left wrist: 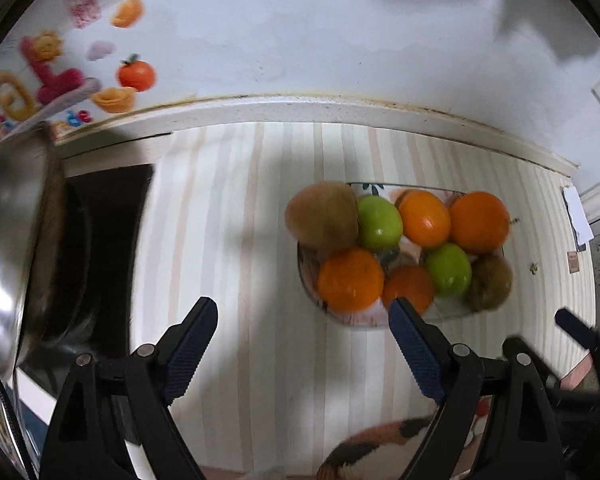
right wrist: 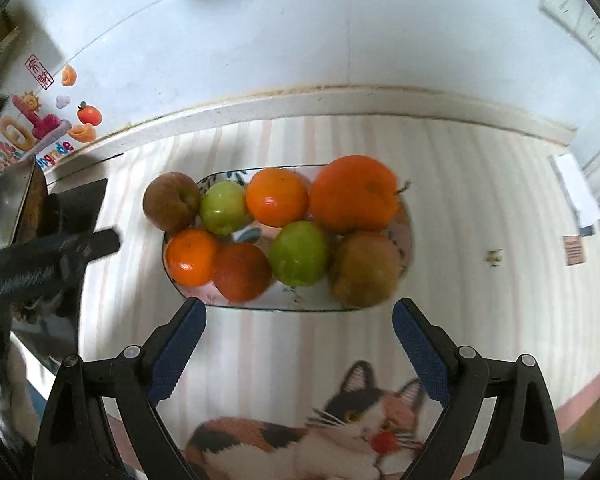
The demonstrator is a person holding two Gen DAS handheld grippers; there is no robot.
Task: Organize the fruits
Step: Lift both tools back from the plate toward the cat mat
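My right hand-held gripper (right wrist: 299, 322) spread wide, nothing between fingers; my left hand-held gripper (left wrist: 302, 320) likewise wide, empty. Plate (right wrist: 407, 224) of fruits just ahead of right one, ahead-right of left: oranges (right wrist: 354, 192), green apples (right wrist: 299, 254), brownish fruits (right wrist: 365, 269), packed touching. Table (right wrist: 480, 200) under striped cloth; cat print (right wrist: 340, 428) below my right fingers. White wall (right wrist: 260, 40) beyond, fruit stickers (left wrist: 136, 74) far left. Steel bowl (left wrist: 8, 220), dark stove (left wrist: 108, 216) left
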